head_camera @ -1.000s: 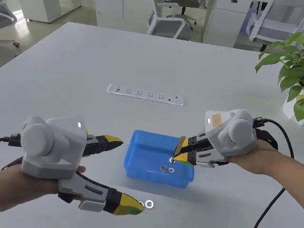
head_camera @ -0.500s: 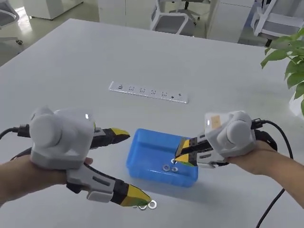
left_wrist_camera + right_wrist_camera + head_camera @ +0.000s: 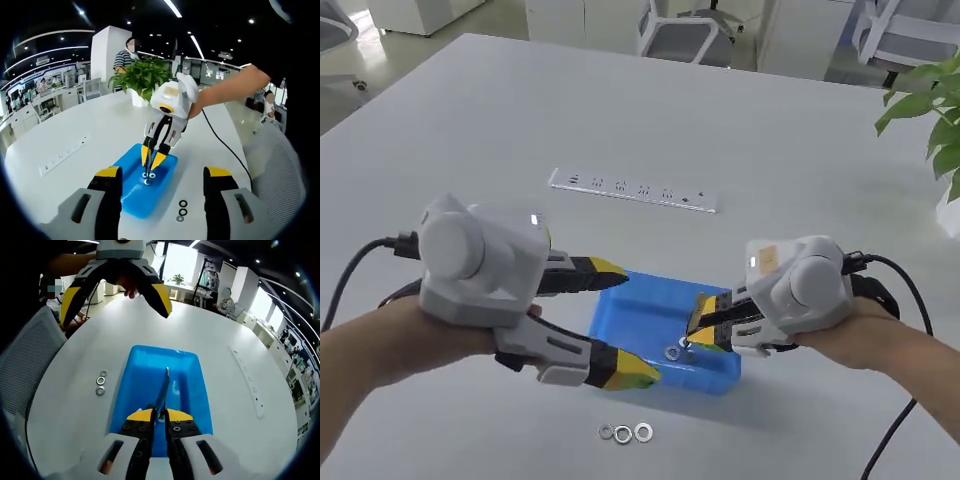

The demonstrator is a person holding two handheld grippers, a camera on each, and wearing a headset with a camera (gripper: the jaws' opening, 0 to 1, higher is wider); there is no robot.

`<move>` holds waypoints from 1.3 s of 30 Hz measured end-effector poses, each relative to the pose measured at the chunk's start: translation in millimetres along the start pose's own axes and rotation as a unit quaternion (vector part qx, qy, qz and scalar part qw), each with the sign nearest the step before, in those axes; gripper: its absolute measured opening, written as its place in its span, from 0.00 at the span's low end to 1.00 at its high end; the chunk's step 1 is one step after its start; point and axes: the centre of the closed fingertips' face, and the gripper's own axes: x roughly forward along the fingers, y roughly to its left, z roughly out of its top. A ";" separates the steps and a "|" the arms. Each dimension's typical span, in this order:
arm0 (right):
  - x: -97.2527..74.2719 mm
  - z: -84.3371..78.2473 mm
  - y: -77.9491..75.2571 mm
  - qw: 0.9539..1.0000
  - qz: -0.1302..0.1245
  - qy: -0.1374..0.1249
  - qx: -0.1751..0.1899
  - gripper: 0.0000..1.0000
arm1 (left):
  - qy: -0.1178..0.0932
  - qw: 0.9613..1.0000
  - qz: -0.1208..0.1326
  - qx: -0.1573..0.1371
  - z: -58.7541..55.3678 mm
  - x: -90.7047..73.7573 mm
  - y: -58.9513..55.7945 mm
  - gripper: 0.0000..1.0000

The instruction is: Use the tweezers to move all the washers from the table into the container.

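We see a white table (image 3: 470, 120); beyond it stand office chairs (image 3: 675, 30), a leafy plant (image 3: 930, 110) beside its right edge.

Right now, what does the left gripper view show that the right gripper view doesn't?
Left gripper view: the right gripper head-on, the tweezers reaching down to washers inside the blue container, a potted plant behind.
Right gripper view: the left gripper from the front, jaws open.
Both: the blue container, three washers in a row on the table beside it, the power strip.
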 end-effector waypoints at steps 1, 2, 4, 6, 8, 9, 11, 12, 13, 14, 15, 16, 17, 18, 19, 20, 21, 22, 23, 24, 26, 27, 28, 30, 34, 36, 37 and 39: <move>0.2 -0.7 0.3 1.000 0.001 0.000 0.002 0.09 | 0.002 1.000 -0.001 0.004 1.1 2.6 2.3 0.66; 0.3 -1.2 0.2 1.000 0.001 0.001 0.001 0.09 | 0.003 1.000 0.000 0.009 1.8 4.3 3.9 0.63; 0.8 -1.2 0.3 1.000 0.001 -0.001 0.000 0.09 | 0.006 1.000 -0.001 0.018 3.1 8.8 8.2 0.56; 1.1 -1.3 0.1 1.000 0.002 -0.001 0.000 0.09 | 0.007 1.000 -0.001 0.026 4.8 13.7 12.1 0.50; 1.4 -0.8 0.0 1.000 0.003 -0.001 0.000 0.09 | 0.011 0.999 0.001 0.036 6.0 19.2 15.9 0.44; 1.7 -0.5 0.1 1.000 0.003 0.000 -0.001 0.09 | 0.013 0.999 0.001 0.041 6.6 21.2 17.1 0.41; 2.0 -0.1 0.1 1.000 0.003 -0.001 -0.002 0.09 | 0.013 0.999 -0.004 0.045 9.4 26.4 17.8 0.36; 2.3 -0.2 0.0 1.000 0.003 -0.002 -0.001 0.09 | 0.016 0.999 -0.005 0.051 10.8 29.3 18.4 0.33; 2.4 -0.3 -0.1 1.000 0.003 -0.002 -0.001 0.09 | 0.017 0.998 -0.007 0.055 11.7 31.2 18.4 0.32; 2.3 -0.3 0.1 1.000 0.003 -0.002 -0.001 0.09 | 0.017 0.998 -0.008 0.058 12.5 33.3 19.1 0.30; 2.3 -0.4 0.2 1.000 0.003 -0.002 -0.001 0.09 | 0.018 0.998 -0.008 0.062 13.1 35.7 19.8 0.29; 1.9 -0.7 0.1 1.000 0.003 -0.001 -0.002 0.09 | 0.022 0.998 -0.011 0.065 13.0 38.6 19.6 0.28; 1.9 -0.8 0.1 1.000 0.003 -0.001 -0.002 0.09 | 0.025 0.997 -0.013 0.070 12.6 40.4 19.5 0.27; 1.7 -1.1 0.4 1.000 0.003 0.000 -0.003 0.09 | 0.027 0.997 -0.016 0.073 12.1 41.9 19.1 0.27; 1.4 -1.4 0.2 1.000 0.003 0.001 -0.004 0.09 | 0.029 0.996 -0.019 0.077 12.0 44.5 18.4 0.26; 0.9 -1.6 0.1 1.000 0.003 0.001 -0.004 0.09 | 0.030 0.996 -0.022 0.079 11.8 46.0 17.8 0.25; 0.7 -1.9 0.2 1.000 0.004 0.001 -0.004 0.09 | 0.032 0.996 -0.024 0.083 11.8 48.2 17.2 0.25; 0.5 -2.1 0.2 1.000 0.004 0.001 -0.004 0.09 | 0.033 0.995 -0.025 0.086 11.9 49.6 17.2 0.24; 0.4 -2.4 0.1 1.000 0.004 0.001 -0.004 0.09 | 0.033 0.995 -0.025 0.088 12.0 52.0 18.6 0.23; 0.3 -2.6 0.0 1.000 0.004 0.002 -0.005 0.09 | 0.033 0.995 -0.026 0.090 12.2 53.4 18.9 0.22; 0.2 -2.5 0.2 1.000 0.005 0.002 -0.006 0.09 | 0.037 0.994 -0.027 0.097 11.7 57.0 20.6 0.19; 0.4 -2.4 0.2 1.000 0.005 0.002 -0.006 0.09 | 0.039 0.994 -0.029 0.101 11.6 58.2 20.5 0.18; 0.5 -2.2 0.4 1.000 0.006 0.002 -0.007 0.09 | 0.040 0.993 -0.029 0.106 12.0 60.1 20.9 0.17; 1.0 -1.9 0.3 1.000 0.006 0.003 -0.008 0.09 | 0.041 0.993 -0.032 0.110 13.0 62.6 21.1 0.15; 1.3 -1.1 1.0 1.000 0.007 0.004 -0.011 0.10 | 0.046 0.992 -0.037 0.115 11.7 66.7 21.9 0.10; 1.1 -1.2 0.9 1.000 0.007 0.005 -0.012 0.10 | 0.048 0.991 -0.038 0.118 11.1 67.4 21.7 0.07; 1.0 -1.3 0.8 1.000 0.007 0.005 -0.012 0.10 | 0.048 0.991 -0.039 0.119 11.2 67.6 21.4 0.06; 0.8 -2.0 1.0 1.000 0.008 0.007 -0.014 0.10 | 0.048 0.991 -0.041 0.118 11.1 68.3 20.8 0.06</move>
